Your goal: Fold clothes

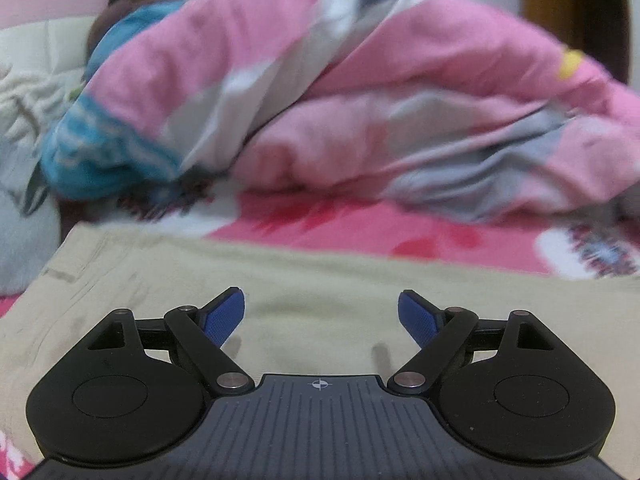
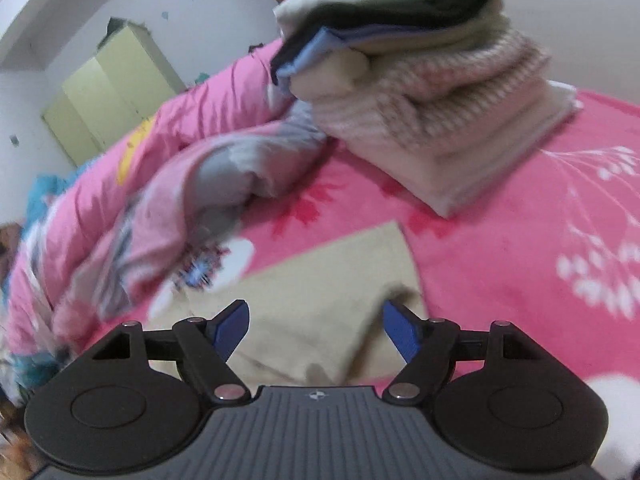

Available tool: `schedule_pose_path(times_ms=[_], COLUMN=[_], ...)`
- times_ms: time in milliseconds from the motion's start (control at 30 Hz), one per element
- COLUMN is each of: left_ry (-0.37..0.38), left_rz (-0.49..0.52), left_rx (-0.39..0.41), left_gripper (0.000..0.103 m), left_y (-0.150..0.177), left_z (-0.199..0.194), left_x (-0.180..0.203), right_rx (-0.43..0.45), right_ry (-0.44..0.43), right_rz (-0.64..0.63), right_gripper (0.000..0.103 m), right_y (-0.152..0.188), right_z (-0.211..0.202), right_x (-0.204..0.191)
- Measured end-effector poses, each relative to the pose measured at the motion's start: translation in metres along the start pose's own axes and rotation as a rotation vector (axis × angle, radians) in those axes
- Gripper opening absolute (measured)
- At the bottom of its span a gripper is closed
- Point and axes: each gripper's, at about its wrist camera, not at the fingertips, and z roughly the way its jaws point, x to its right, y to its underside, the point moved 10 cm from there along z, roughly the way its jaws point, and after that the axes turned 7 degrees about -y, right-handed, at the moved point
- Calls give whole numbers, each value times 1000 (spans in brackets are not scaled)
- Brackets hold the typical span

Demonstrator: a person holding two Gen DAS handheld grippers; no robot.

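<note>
Garment: beige cloth (image 1: 320, 280), folded flat, faintly creased, on pink floral bed sheet (image 2: 520, 240).
Left tool (image 1: 321, 312): open, empty.
Right tool (image 2: 316, 322): open, empty.

blurred: quilt (image 2: 120, 216) | cut off: clothes stack (image 2: 420, 60) top edge

A beige garment (image 1: 248, 280) lies on a hot-pink bedsheet (image 2: 500, 248) printed with red blossoms and white sprigs. Behind it, a quilt (image 1: 360, 92) in pink, white and grey patches with a teal edge. The folded stack (image 2: 420, 80) runs black, pale blue, cream and pink-flecked knit. Blue pads (image 1: 224, 316) tip the black grippers; the wardrobe (image 2: 108, 84) is pale yellow-green.
</note>
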Motion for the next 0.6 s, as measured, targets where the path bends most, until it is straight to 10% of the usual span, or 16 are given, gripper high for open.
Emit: schedule_pose_path(times_ms=[367,600], left_ry=[29,44], left_rz=[226,174], left_rx=[-65,-84], left_gripper=[85,89], left_y=[29,37], left_z=[25,33], left_x=[97,91], right_rx=[-18,-63], right_ry=[24,-112], right_rz=[-540,-588], right_gripper=[76,87], right_y=[27,1], right_z=[21,34], right_x=[-63,-69])
